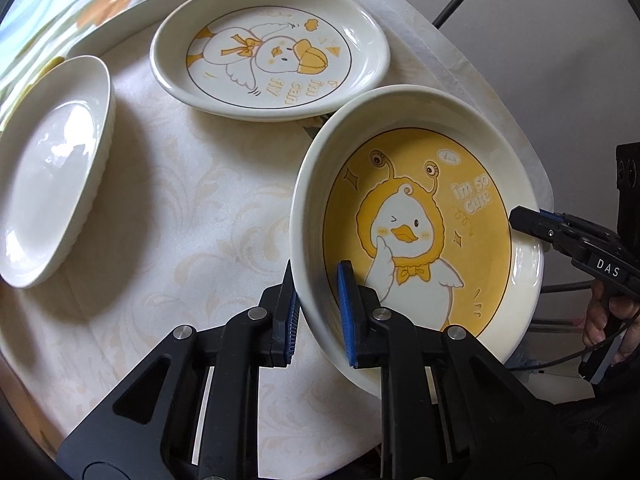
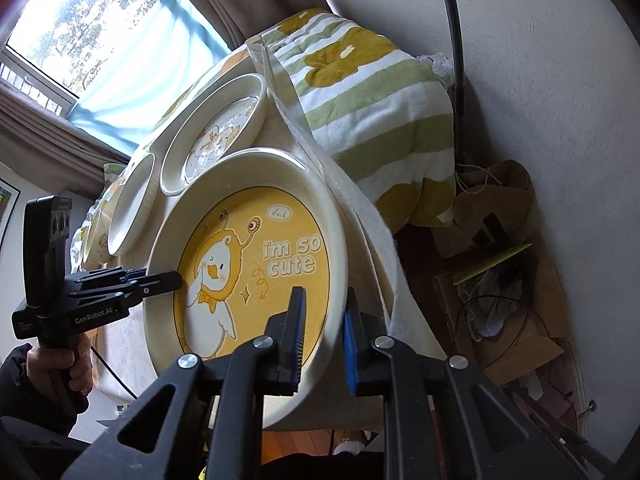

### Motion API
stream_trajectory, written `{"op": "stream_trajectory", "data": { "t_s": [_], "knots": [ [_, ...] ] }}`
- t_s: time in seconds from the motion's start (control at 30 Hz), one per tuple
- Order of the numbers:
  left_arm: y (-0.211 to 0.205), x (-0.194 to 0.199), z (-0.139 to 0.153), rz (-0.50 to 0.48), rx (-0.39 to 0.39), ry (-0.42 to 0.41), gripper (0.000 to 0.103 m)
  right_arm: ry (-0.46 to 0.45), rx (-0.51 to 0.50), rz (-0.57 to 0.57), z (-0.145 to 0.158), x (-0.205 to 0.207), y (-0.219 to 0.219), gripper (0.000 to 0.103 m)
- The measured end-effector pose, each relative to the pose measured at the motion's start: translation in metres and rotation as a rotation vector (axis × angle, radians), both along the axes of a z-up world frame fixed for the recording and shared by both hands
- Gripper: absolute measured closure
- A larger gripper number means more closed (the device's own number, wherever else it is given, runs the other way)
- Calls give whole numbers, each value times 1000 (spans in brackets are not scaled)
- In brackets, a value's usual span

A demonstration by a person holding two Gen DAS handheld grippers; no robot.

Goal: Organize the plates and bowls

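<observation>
A cream bowl with a yellow duck picture and the words "i'm so cute" [image 1: 420, 216] [image 2: 256, 264] sits tilted at the right edge of the table, partly past it. My left gripper [image 1: 316, 280] is shut on its near rim, one pad inside the wall and one outside. In the right wrist view that same gripper [image 2: 176, 278] shows at the bowl's left side. My right gripper [image 2: 325, 300] is shut on the opposite rim, and its tip [image 1: 520, 218] reaches over the bowl's right edge. A hand holds each gripper's handle.
A white plate with a flying duck [image 1: 272, 52] [image 2: 216, 136] lies behind the bowl. A plain white fluted dish [image 1: 52, 168] [image 2: 132, 204] lies at the left. The cream tablecloth [image 1: 180, 220] covers the table. A striped blanket [image 2: 360, 100] and a paper bag [image 2: 496, 200] lie beyond the table edge.
</observation>
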State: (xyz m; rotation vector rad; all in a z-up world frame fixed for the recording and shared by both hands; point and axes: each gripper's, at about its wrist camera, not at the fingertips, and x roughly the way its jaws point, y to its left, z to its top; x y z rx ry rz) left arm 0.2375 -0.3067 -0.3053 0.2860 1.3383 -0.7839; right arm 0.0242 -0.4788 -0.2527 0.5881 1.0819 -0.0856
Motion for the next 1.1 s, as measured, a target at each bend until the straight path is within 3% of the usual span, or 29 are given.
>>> {"op": "stream_trajectory", "data": {
  "t_s": [0.27,0.5,0.7,0.93,1.1],
  "knots": [
    [23,-6,22,67,-38,-18,88,-28,-18,62,17,5,9,87],
    [78,-16,55,189,-66,-70,88,-82,-29,172,45,27,44,87],
    [148,-25,76,290,-70,-125,88,-130,-33,285,60,56,96,87],
    [228,-39,78,399,-49,-135,88,-134,7,382,50,75,173,87],
    [281,-40,56,447,-29,-113,88,-101,27,426,26,83,229,87]
  ]
}}
